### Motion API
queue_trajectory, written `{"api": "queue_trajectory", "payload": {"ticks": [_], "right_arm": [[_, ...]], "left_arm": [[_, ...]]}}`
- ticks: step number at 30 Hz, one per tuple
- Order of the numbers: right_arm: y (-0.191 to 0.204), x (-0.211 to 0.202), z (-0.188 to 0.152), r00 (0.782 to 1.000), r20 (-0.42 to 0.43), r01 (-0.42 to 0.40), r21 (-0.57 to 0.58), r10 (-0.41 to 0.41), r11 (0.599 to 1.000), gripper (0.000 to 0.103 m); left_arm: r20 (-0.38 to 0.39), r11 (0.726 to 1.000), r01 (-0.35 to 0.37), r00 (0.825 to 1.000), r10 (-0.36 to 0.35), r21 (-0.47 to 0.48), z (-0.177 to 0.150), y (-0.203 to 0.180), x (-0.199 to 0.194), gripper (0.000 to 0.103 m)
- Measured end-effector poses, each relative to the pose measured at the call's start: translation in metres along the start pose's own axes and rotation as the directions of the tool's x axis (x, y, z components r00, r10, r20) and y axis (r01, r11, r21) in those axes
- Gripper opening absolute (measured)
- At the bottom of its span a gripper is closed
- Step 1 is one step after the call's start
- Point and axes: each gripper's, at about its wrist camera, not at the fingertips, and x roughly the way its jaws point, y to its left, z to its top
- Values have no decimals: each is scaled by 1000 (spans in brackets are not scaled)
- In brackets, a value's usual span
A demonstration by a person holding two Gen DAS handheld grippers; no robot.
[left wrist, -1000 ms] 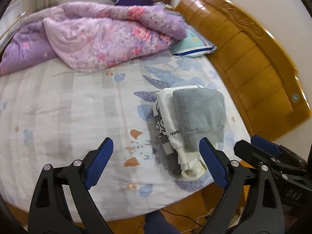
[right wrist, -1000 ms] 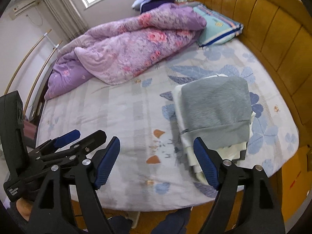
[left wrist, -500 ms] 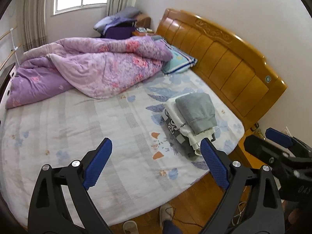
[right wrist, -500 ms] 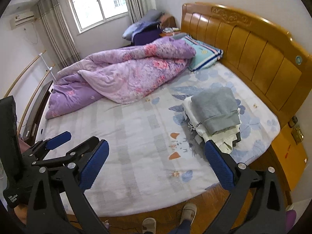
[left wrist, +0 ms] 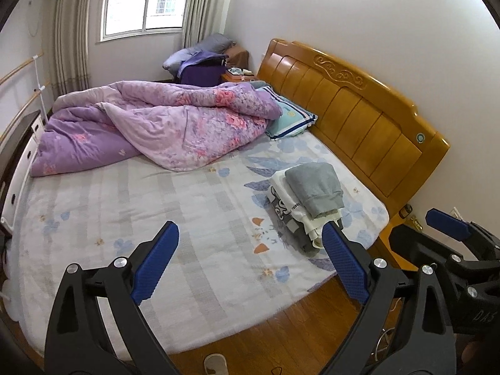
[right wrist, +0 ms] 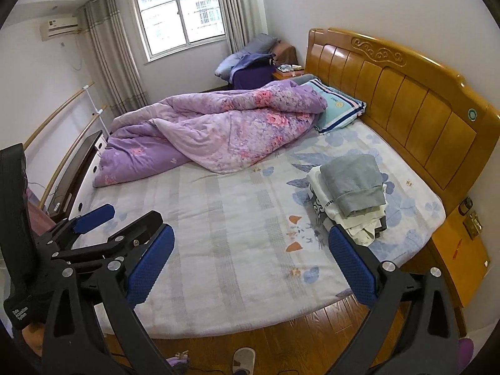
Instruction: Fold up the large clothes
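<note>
My left gripper (left wrist: 250, 268) and right gripper (right wrist: 250, 268) spread wide, empty. Folded clothes stack (right wrist: 351, 195) soft, light, floppy; would pinch thick folded edges, both sides.

the bed (left wrist: 193, 206) with its pale flower-print sheet lies ahead of and below both grippers, standing on a wooden floor (right wrist: 315, 328). on the sheet, ahead and to the right near the wooden headboard (left wrist: 353, 115), sits a stack of folded clothes (left wrist: 307, 203), a grey piece (right wrist: 354, 184) on top. farther ahead a crumpled purple quilt (left wrist: 162, 125) covers the far part of the sheet, partly over a teal pillow (right wrist: 339, 107) against the headboard.
</note>
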Motion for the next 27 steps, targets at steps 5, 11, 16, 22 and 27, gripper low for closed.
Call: {"api": "queue_trajectory", "payload": {"ticks": [5, 11, 16, 22, 27], "right_arm": [[-7, -33, -14, 999, 35, -28, -22, 28, 999, 95], [-20, -81, -32, 995, 80, -55, -67, 61, 996, 95], [-31, -120, -50, 990, 117, -64, -113, 77, 992, 95], [-45, -159, -69, 982, 155, -89, -131, 109, 987, 95], [-49, -185, -78, 976, 178, -100, -143, 125, 985, 95]], "left_arm": [[42, 999, -37, 998, 38, -7, -18, -19, -37, 93], [99, 996, -83, 991, 85, -23, -42, -53, -83, 93], [138, 991, -127, 982, 131, -43, -64, -80, -120, 93], [182, 983, -177, 966, 182, -44, -86, -111, -160, 93], [224, 978, -205, 952, 209, -40, -100, -129, -193, 93]]}}
